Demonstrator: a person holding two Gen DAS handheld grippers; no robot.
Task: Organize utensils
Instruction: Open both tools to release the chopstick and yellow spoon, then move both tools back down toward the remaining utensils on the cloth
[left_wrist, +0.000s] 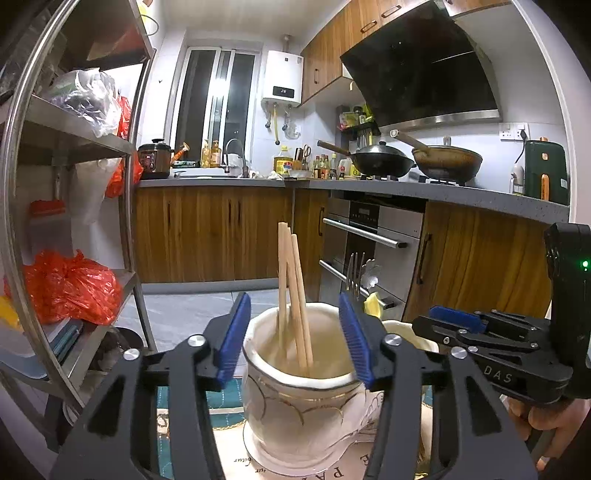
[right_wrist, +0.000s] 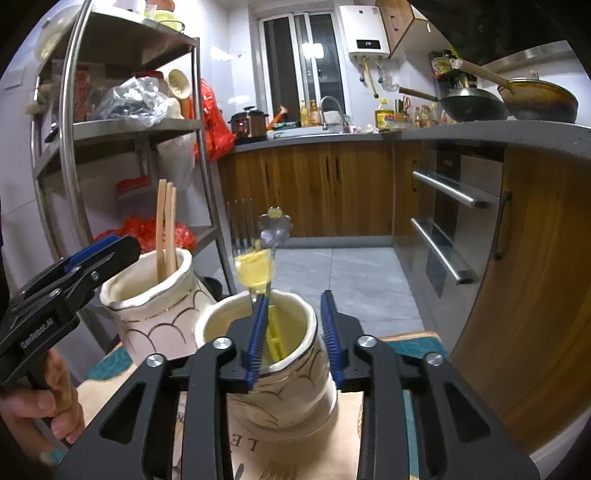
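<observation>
In a home kitchen, we see our left gripper (left_wrist: 297, 338) spread wide around a cream ceramic jar (left_wrist: 299, 402), its blue pads (left_wrist: 233, 339) standing clear of the rim on either side and gripping nothing. Three wooden chopsticks (left_wrist: 293, 295) lean upright inside that jar.

Our right gripper (right_wrist: 295, 338) is also parted over a second cream jar (right_wrist: 291, 391) just beside the first; one blue pad dips inside the mouth, the other sits outside the wall, and we cannot tell whether either pad touches the rim. That second jar holds a yellow-handled utensil (right_wrist: 258, 271), a fork (right_wrist: 242, 225) and a spoon with a flower-shaped end (right_wrist: 275, 227), all standing upright.

Both jars rest on a printed placemat (right_wrist: 240, 446) with a teal border on the surface. From the right wrist view, the jar with chopsticks stands to the left, close to its neighbour. A steel shelf rack (right_wrist: 147, 125) with red bags rises behind, and two woks (left_wrist: 384, 160) sit on the stove.
</observation>
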